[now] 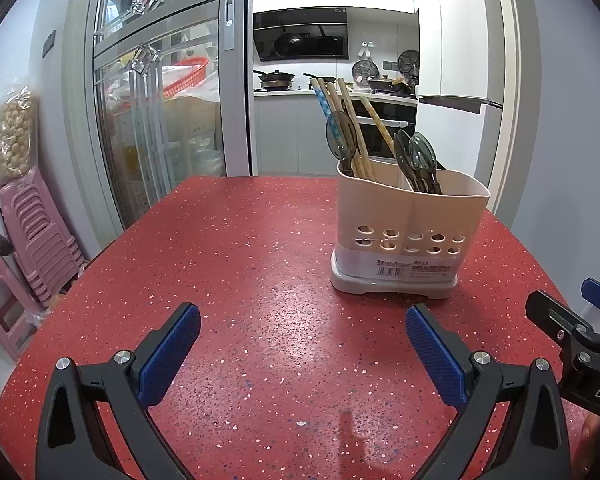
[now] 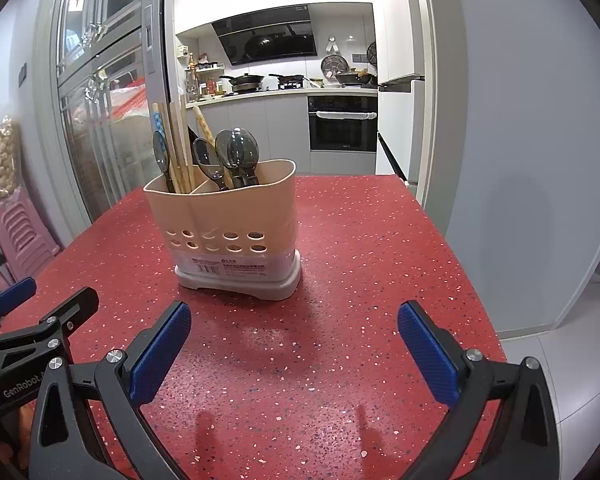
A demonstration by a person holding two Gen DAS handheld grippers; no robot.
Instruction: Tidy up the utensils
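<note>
— Status of your grippers?
— Left gripper (image 1: 303, 334) and right gripper (image 2: 294, 332): fingers spread wide, nothing held, both above the red worktop (image 2: 360, 248).
— Utensil holder (image 2: 228, 216)?
— Upright at mid-worktop; chopsticks (image 2: 182, 144) in its left compartment, spoons (image 2: 236, 152) mostly right.

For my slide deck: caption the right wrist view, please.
Open right claw faces a beige utensil holder of chopsticks and spoons.
</note>
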